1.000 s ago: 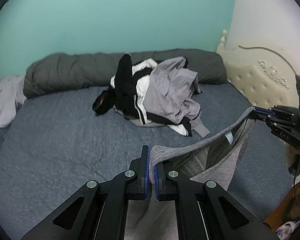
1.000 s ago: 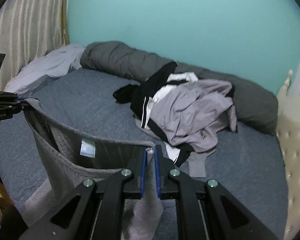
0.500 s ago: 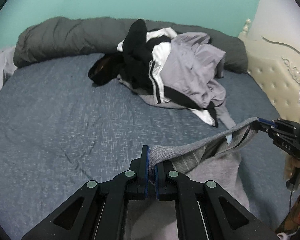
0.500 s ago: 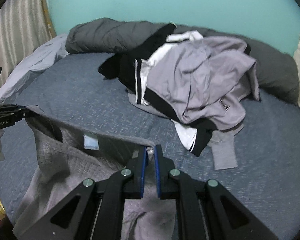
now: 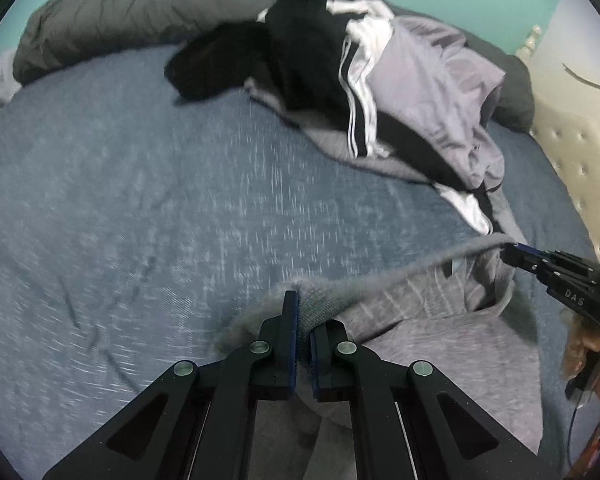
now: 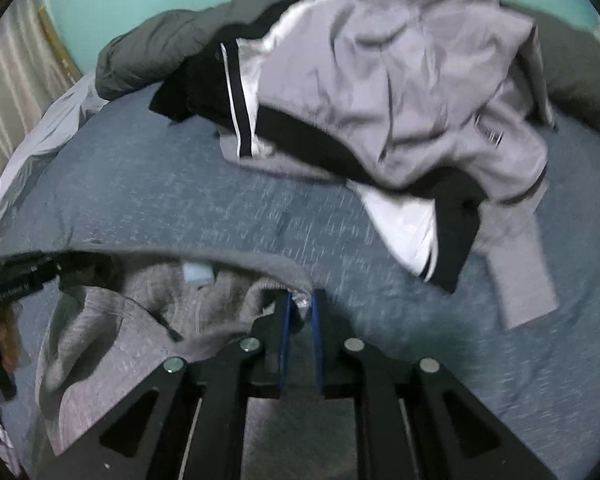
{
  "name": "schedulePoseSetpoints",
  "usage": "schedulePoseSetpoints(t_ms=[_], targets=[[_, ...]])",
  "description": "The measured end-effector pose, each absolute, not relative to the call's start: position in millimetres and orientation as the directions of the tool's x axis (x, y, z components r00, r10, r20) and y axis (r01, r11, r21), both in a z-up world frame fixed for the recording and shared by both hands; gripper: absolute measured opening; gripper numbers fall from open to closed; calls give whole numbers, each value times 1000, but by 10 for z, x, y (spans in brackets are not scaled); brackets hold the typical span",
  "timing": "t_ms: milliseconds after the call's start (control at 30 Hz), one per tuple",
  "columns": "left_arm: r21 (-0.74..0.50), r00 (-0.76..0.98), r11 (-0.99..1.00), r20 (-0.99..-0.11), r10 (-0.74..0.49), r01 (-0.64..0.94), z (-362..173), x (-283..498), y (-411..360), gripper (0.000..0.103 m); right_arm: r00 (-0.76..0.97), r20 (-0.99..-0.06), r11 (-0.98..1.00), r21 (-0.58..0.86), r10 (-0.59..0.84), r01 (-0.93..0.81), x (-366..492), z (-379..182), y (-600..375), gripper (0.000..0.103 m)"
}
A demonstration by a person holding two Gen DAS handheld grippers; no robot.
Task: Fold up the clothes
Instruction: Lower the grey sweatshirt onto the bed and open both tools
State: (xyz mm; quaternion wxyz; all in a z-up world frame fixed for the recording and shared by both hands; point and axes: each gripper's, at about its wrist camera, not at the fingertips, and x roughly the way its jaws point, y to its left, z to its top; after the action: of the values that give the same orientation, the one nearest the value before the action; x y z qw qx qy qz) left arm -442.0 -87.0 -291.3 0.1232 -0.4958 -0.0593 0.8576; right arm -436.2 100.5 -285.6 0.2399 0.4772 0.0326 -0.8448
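I have only one garment in hand so far, a heathered grey knit sweatshirt [image 5: 440, 344], and no fold is made in it yet: I judge I am at the laying-out step, with its body slumped on the blue-grey bedspread [image 5: 148, 208] just below and behind my fingers. My left gripper [image 5: 305, 334] is pinched narrow on the thick grey edge of the garment, the cloth bunched between the blue pads. My right gripper [image 6: 300, 312] has the other end of that edge between its fingers, but the jaws are opening there, so that grip looks to be loosening. The edge runs taut between my two grippers, a pale label [image 6: 198, 272] showing on its inner side. Beyond my fingertips lies bare bedspread, room enough to flatten the sweatshirt. Further ahead, well apart from the left fingers but nearer the right, waits the unfolded heap of grey, black and white clothes [image 6: 380, 92], a striped piece and a loose grey sleeve [image 6: 520, 280] trailing toward my right side; all of it is left to do. A rolled dark grey duvet [image 5: 112, 20] lies beyond the heap.
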Motion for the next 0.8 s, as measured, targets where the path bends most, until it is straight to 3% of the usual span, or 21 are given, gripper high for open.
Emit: schedulePoseSetpoints(t_ms=[67,133,167,200,233,367,533,800], targets=[[-244,-473,-957,-833,289,-156,-2976,-4426,-860,6,-427,-823,-885,179,-374,431,-4354,-2916,1012,14],[-274,-477,-950,-821,313,-152,-2975,-4405,-888,7,-451,-812,-896,184,-371,404,-4336,-2890,1085,35],[-290,-484,-946,-813,324,-145,-2952,-4386,-919,11,-465,-800,-901,204,-379,383,-4325,-2854,1163,41],[-315,-492,-940,-802,338,-133,-2912,-4362,-973,15,-470,-787,-899,236,-399,369,-4319,-2827,1238,53],[-336,-495,-933,-794,353,-126,-2879,-4342,-1011,28,-470,-776,-896,270,-419,353,-4310,-2794,1328,57],[-368,-528,-919,-757,384,-142,-2653,-4160,-1158,32,-475,-746,-882,354,-468,312,-4175,-2652,1667,57],[-341,-570,-928,-738,361,-147,-2480,-3777,-1394,34,-461,-768,-892,336,-446,303,-3868,-2688,1984,57],[-322,-553,-942,-770,320,-97,-2848,-3170,-1625,34,-381,-794,-880,408,-473,243,-3442,-3068,2250,55]])
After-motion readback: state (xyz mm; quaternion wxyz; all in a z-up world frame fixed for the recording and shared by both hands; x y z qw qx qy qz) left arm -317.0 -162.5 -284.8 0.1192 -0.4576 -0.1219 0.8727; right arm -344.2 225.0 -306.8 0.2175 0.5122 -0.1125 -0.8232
